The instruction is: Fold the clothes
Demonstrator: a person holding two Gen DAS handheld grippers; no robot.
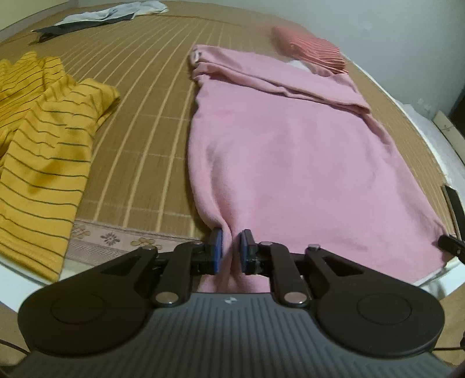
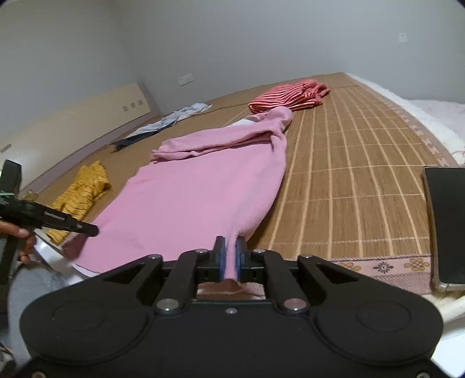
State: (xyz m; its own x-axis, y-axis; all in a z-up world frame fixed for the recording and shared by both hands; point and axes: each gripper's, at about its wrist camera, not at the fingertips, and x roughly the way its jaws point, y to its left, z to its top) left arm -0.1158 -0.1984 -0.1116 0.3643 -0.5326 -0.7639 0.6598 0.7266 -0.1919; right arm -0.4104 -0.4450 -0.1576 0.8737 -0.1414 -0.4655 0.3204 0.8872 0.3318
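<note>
The pink garment (image 1: 284,151) lies lengthwise on the bamboo mat (image 1: 151,139) that covers the bed, its hem at the near edge and its upper part, with a sleeve folded across it, reaching toward the far edge. The left gripper (image 1: 231,250) has its blue pads closed on a pinch of the hem at the garment's left near corner, and the cloth rises in a small ridge between them. The right gripper (image 2: 229,258) is clamped in the same way on the hem at the right near corner, with the fabric drawn up thin between its pads. In the right wrist view the left gripper shows from the side at the garment's other corner, with the person's hand (image 2: 20,235) around its handle. A yellow striped garment (image 1: 40,139) lies crumpled on the mat near its left edge, apart from the pink one. A red striped garment (image 2: 287,96) rests just beyond the pink garment's far end. Grey and dark clothes (image 1: 98,17) lie at the far left corner. A phone (image 2: 447,221) lies at the near right edge.
</note>
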